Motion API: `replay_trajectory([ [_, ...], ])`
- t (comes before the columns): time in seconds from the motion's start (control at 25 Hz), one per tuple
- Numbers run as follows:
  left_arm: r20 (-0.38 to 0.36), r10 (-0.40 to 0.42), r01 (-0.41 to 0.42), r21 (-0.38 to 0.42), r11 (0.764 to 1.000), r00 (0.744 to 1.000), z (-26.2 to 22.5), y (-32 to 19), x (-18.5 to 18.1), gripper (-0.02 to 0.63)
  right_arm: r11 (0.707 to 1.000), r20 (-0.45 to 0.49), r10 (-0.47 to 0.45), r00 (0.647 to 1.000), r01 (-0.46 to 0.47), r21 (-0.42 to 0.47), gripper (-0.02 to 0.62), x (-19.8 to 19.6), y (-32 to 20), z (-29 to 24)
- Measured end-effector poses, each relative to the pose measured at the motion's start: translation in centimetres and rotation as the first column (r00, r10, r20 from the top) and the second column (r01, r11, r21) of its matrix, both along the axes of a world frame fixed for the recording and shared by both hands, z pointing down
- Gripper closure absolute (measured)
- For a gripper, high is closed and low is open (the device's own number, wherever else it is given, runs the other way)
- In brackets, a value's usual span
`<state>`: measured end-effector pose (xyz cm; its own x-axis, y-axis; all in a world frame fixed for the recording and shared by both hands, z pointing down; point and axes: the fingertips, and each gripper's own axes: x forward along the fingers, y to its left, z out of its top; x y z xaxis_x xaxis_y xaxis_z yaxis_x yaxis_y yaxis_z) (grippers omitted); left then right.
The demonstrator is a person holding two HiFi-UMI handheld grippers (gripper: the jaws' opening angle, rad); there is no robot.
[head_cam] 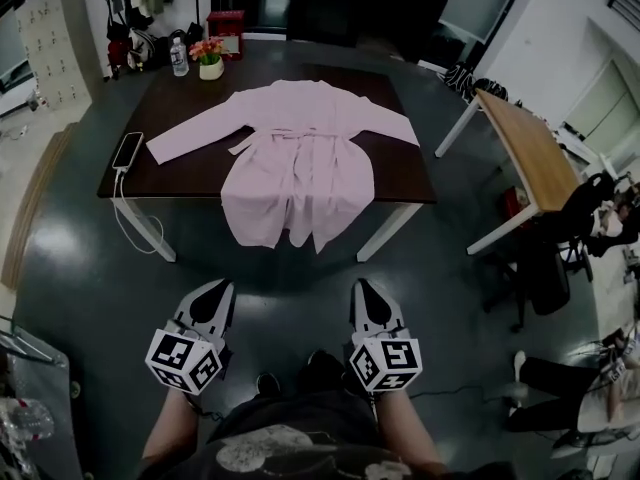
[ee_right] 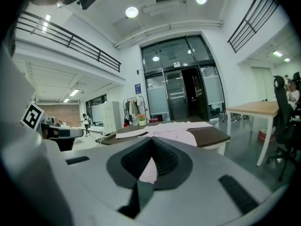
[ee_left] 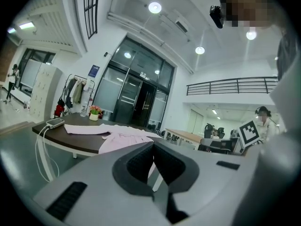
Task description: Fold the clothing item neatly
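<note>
On the table [head_cam: 400, 173], a pink robe [head_cam: 298, 158] and flowers [head_cam: 207, 48] in a pot [head_cam: 211, 69] — left claw [head_cam: 223, 290], right claw [head_cam: 362, 290] both closed, empty.

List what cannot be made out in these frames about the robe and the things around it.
- Robe belt, tied or loose: head view, too small to tell.
- Robe's hanging hem: both gripper views, mostly behind the left tongs and the right tongs.
- Robe's underside: every view, covered by the robe itself and the table.
- Bottle label: head view, too small to read.
</note>
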<state>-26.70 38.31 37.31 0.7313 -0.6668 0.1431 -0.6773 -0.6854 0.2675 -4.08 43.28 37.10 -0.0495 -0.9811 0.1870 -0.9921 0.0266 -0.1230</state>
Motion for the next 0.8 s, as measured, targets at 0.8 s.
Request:
replay_trajectory([
  [0.8, 0.131, -0.163, 0.169, -0.039, 0.985, 0.978, 1.7, -19.0, 8.5, 0.595, 0.997, 0.023, -0.077, 0.997, 0.077, 0.011, 0.601, 12.7, -23.9, 1.8],
])
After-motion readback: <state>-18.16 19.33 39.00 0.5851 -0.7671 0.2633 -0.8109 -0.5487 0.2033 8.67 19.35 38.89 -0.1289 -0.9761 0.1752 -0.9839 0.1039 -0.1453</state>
